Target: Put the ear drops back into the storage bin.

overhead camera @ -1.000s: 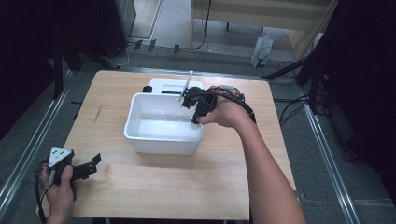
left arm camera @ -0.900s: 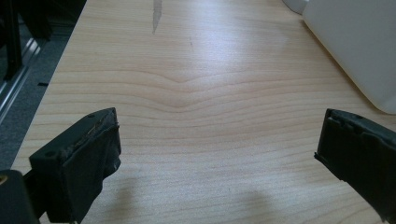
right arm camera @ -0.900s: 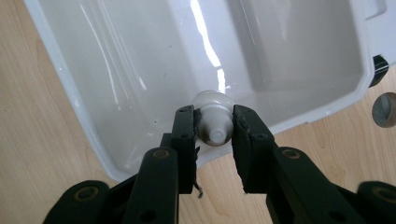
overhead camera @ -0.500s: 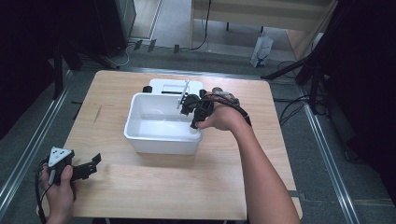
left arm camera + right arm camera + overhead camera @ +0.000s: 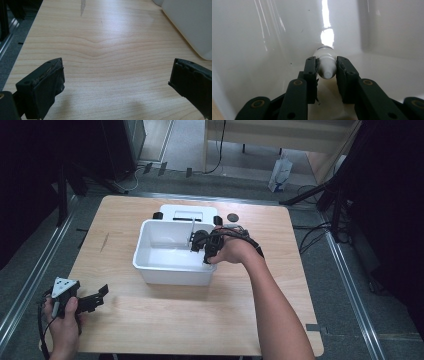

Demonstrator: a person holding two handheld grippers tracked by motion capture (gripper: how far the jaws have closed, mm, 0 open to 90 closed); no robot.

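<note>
A white plastic tub (image 5: pixel 172 272) stands in the middle of the wooden table (image 5: pixel 150 320). My right gripper (image 5: pixel 198 243) reaches down into it from the right, shut on a slim white stick (image 5: pixel 193 227) whose far end points up and toward the back wall. In the right gripper view the jaws (image 5: pixel 326 68) clamp the stick's round white end (image 5: pixel 327 65), with the tub's glossy inner wall (image 5: pixel 274 32) close ahead. My left gripper (image 5: pixel 102 295) rests at the table's front left corner, open (image 5: pixel 116 75) with bare wood between its fingers.
Behind the tub lies a flat white device with black corners (image 5: pixel 187 212), and a small dark disc (image 5: pixel 232 217) to its right. The tub's outer wall (image 5: pixel 192 22) shows at the upper right of the left gripper view. Metal rails run along both table sides.
My right gripper has sunk lower into the tub with the stick still clamped. The left hand has stayed where it was.
</note>
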